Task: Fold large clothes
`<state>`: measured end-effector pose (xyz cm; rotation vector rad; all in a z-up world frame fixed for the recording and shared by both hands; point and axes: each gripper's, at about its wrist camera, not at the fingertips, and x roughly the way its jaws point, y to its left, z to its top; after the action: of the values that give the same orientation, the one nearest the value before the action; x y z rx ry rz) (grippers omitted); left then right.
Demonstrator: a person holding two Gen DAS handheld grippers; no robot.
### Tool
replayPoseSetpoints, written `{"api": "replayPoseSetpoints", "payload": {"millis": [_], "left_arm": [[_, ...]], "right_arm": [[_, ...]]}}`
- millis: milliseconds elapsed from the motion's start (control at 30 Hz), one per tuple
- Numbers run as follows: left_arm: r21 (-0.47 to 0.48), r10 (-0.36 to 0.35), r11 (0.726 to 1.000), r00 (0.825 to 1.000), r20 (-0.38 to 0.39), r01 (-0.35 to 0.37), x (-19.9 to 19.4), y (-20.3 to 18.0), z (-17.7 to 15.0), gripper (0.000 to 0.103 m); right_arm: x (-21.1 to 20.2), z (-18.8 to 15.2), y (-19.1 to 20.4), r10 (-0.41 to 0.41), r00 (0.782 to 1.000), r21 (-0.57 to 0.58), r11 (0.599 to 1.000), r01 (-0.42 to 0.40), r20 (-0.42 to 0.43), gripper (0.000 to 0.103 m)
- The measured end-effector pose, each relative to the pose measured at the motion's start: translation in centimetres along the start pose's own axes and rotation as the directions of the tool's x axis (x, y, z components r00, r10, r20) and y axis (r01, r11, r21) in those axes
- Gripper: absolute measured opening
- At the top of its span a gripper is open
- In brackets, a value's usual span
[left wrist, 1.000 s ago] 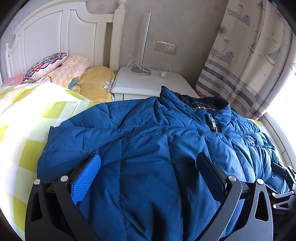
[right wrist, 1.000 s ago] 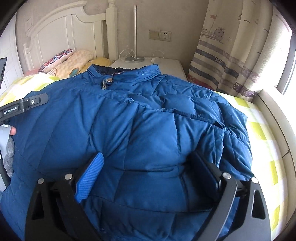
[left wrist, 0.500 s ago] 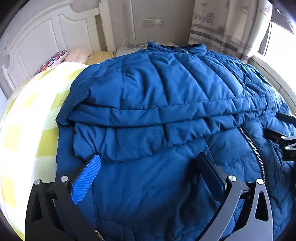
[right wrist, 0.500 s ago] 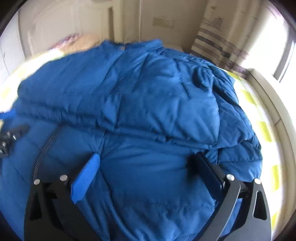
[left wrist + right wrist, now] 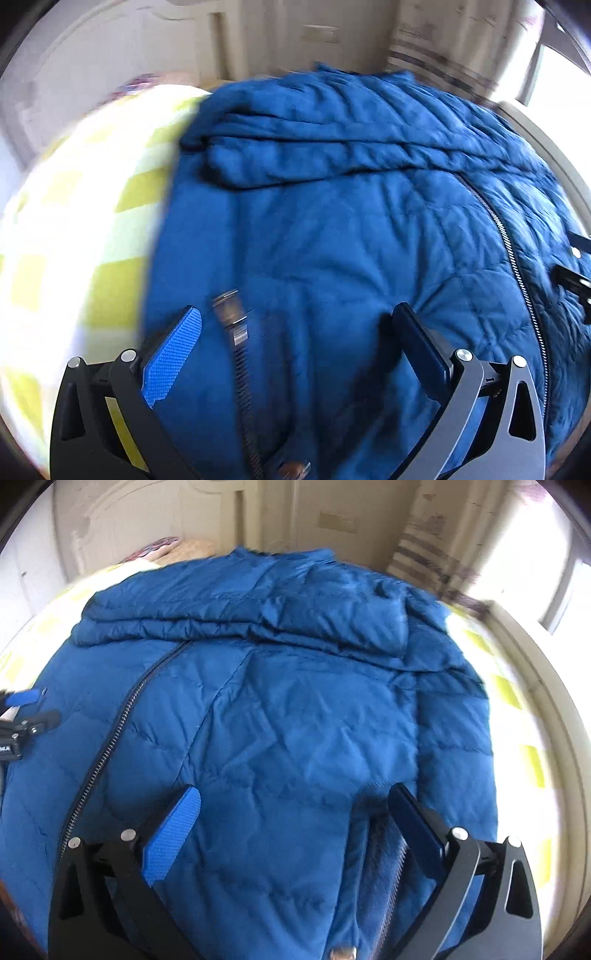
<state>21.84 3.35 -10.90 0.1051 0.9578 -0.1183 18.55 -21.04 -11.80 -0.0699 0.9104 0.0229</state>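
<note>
- at the far left, a yellow and white checked bedspread (image 5: pixel 110 236) is seen, bright and blurred, with a white headboard (image 5: pixel 122 524) behind it.
- the left gripper (image 5: pixel 295 332) is held low over the near part of the jacket, its two fingers spread wide apart with nothing between them; one pad is blue, the other dark.
- a blue padded jacket (image 5: pixel 351 240) is spread across the bed and fills most of both views; its sleeves are laid across the chest in a thick band.
- a zip (image 5: pixel 110 746) is seen running down the jacket's front.
- the right gripper (image 5: pixel 295 812) is likewise held just above the jacket's lower part, fingers wide apart and gripping nothing.
- at the far right, a striped curtain (image 5: pixel 428 561) and a bright window (image 5: pixel 565 590) are seen beside the bed.
</note>
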Motion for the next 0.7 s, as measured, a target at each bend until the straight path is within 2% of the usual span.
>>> {"api": "replayPoseSetpoints", "payload": {"millis": [67,100,167,200,233,300,400,533,700], "left_arm": [[-0.005,-0.037,0.999,0.999,0.038,0.037,-2.4,-0.3,-1.5,0.099],[0.004,-0.05,0.999,0.997,0.06,0.05,-3.5,-0.6,-2.3,0.099],[0.057,-0.045,0.998,0.995,0.085,0.04,-5.1,-1.8,-4.4,0.099],[0.098,-0.029,0.995,0.997,0.075,0.022,-5.1,-2.6,-5.5,0.099],[0.153,0.019,0.988,0.998,0.055,-0.027,-4.2,-3.7,-6.9,0.099],[0.147,0.037,0.987,0.989,0.14,-0.058,-4.4,-3.7,-8.4,0.099],[0.148,0.039,0.987,0.991,0.131,-0.058,-4.3,-3.9,-8.3,0.099],[0.113,-0.006,0.994,0.994,0.107,-0.006,-4.2,-3.2,-8.4,0.099],[0.113,-0.007,0.994,0.994,0.109,-0.005,-4.0,-3.2,-8.2,0.099]], "right_arm": [[-2.6,-1.1,0.6,0.054,0.997,-0.003,0.999,-0.054,0.062,0.1],[-4.0,-2.1,1.1,0.056,0.994,-0.027,0.998,-0.054,0.089,0.1],[-4.8,-3.9,1.9,0.044,0.996,-0.076,0.996,-0.038,0.074,0.1],[-4.1,-5.2,2.5,0.033,0.999,-0.118,0.993,-0.03,0.026,0.1],[-3.2,-6.2,2.6,0.023,1.0,-0.137,0.99,-0.024,-0.009,0.101],[-3.5,-7.3,1.6,0.07,0.995,-0.094,0.994,-0.063,0.076,0.101],[-3.6,-7.6,1.3,0.07,0.993,-0.099,0.993,-0.06,0.099,0.101],[-3.6,-7.7,0.9,0.083,0.991,-0.097,0.993,-0.073,0.104,0.101],[-3.5,-7.7,1.1,0.08,0.99,-0.095,0.993,-0.07,0.112,0.101]]}}
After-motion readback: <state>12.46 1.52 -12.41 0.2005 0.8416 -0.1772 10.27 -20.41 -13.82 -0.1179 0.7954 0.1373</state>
